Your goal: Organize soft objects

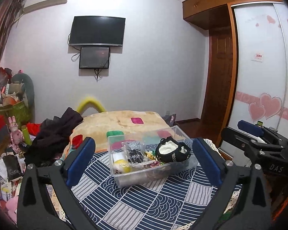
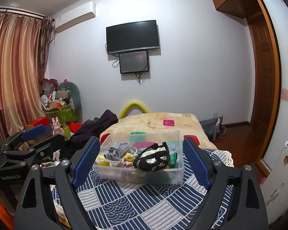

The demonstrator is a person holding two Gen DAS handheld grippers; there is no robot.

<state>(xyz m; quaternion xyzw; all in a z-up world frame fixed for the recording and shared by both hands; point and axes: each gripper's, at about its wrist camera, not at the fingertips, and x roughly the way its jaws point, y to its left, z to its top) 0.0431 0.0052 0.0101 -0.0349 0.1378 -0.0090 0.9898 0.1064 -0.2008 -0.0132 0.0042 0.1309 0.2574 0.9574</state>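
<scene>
The clear plastic bin (image 1: 147, 157) sits on the patterned cloth (image 1: 144, 197) that covers the near end of the bed, close to the cloth's far edge where the beige blanket (image 1: 121, 120) begins. It holds a heap of soft things; a black and white pouch (image 1: 171, 151) rides highest, leaning against the bin's right wall and rising above its rim.

The likely trouble is that pouch: perched so high, it could slide out over the rim if the bin is nudged or lifted unevenly. The bin's thin, smooth walls may also flex or slip under a pinch, and the cloth could drag along with it.

The left hand-held gripper (image 1: 144, 161) hangs spread wide and empty, the bin lying ahead between its fingers. The right hand-held gripper (image 2: 142, 161) is equally wide and empty, framing the bin from near the cloth's front edge.
</scene>
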